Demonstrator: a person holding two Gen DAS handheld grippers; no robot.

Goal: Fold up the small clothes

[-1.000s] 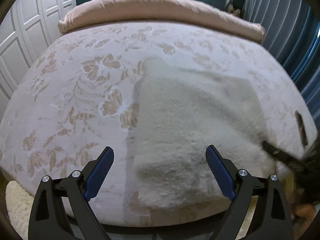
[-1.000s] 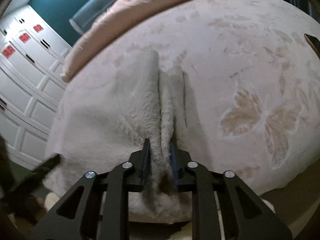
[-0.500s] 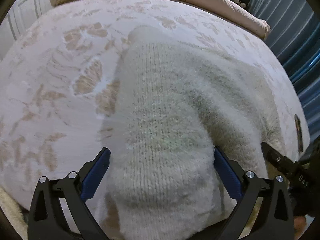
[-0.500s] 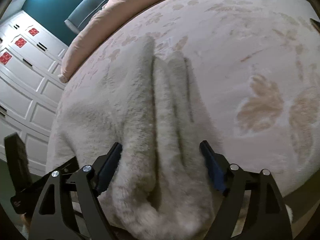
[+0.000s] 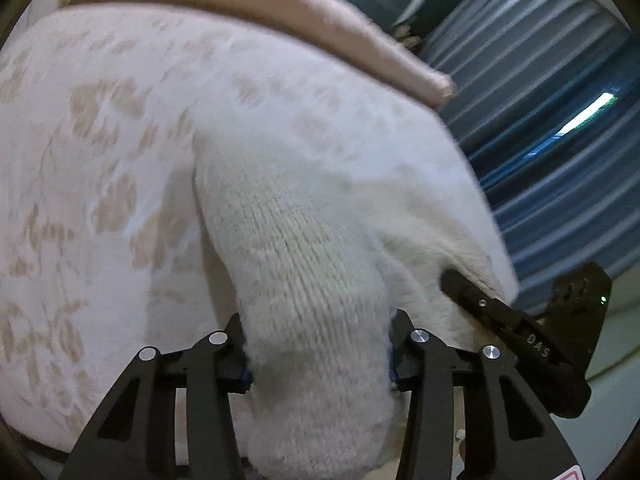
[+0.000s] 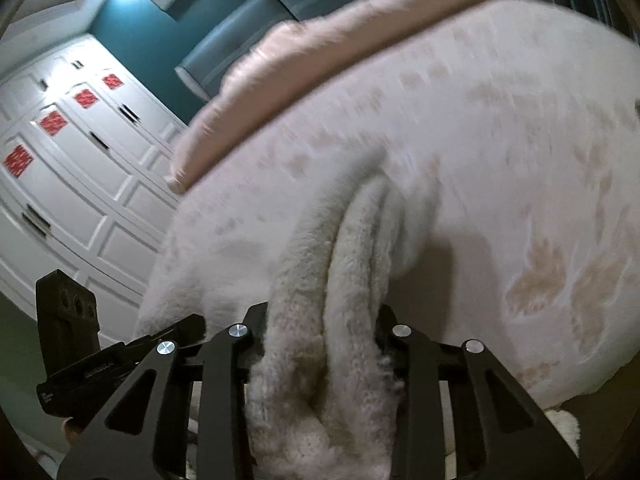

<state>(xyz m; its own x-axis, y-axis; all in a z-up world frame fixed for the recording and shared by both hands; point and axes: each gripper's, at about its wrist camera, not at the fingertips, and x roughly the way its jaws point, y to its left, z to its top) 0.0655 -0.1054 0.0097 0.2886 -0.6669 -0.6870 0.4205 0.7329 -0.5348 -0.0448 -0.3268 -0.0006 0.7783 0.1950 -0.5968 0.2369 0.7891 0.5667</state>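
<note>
A fluffy cream knitted garment (image 5: 304, 248) lies on the floral bedspread (image 5: 100, 140) and is lifted at its near edge. My left gripper (image 5: 318, 344) is shut on a thick bunch of the garment's left near part. My right gripper (image 6: 320, 336) is shut on several bunched folds of the same garment (image 6: 344, 264) at its right near part. Each gripper shows in the other's view: the right one (image 5: 520, 328) at lower right, the left one (image 6: 100, 364) at lower left. The fingertips are hidden by the fabric.
A pink rolled duvet (image 5: 260, 12) lies across the far side of the bed. White wardrobe doors (image 6: 68, 168) stand to the left, blue curtains (image 5: 552, 112) to the right. The bed's near edge (image 6: 560, 384) is just under the grippers.
Both grippers have closed on the garment's near edge and lifted it off the bed. Half a second ago both were open around the fabric; the right one let go and gripped again.
</note>
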